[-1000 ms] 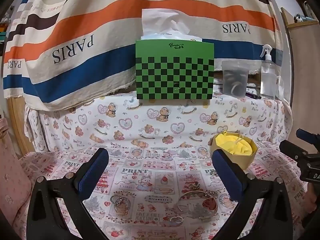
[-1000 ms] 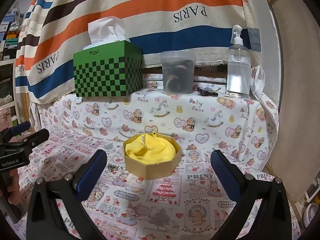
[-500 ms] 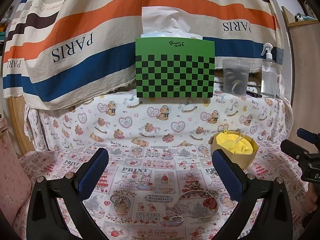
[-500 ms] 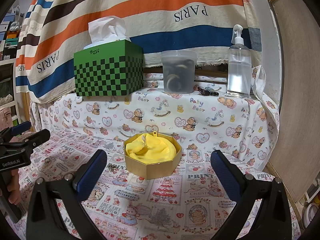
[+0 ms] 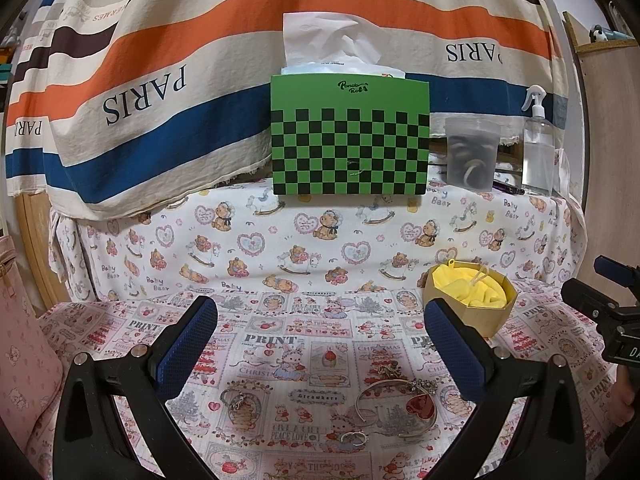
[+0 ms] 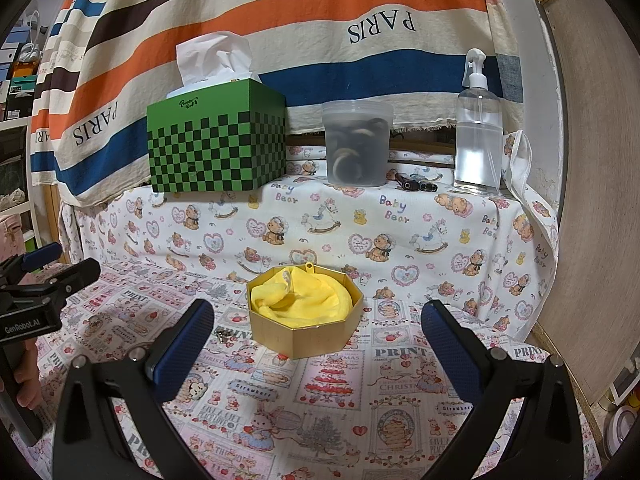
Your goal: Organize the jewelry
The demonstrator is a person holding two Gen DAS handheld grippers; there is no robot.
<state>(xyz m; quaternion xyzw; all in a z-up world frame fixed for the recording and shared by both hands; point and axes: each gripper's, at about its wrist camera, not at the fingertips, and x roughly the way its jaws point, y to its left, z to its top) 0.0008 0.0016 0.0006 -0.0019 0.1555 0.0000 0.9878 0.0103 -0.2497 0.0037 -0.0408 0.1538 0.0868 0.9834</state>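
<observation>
While both hand-held grippers gape empty: octagonal gold box (image 6: 306,330), crumpled yellow cloth lining (image 6: 308,304); thin metal bangle (image 5: 394,404) on printed cloth.

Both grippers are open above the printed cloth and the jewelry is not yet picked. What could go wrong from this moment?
1. The small ring and the thin bangle lie flat on soft cloth; the left gripper might pinch fabric or slip off them.
2. The pieces lie close together, so one grab could drag its neighbours.
3. The gold box is already filled with yellow cloth; jewelry dropped there could slide off.
</observation>
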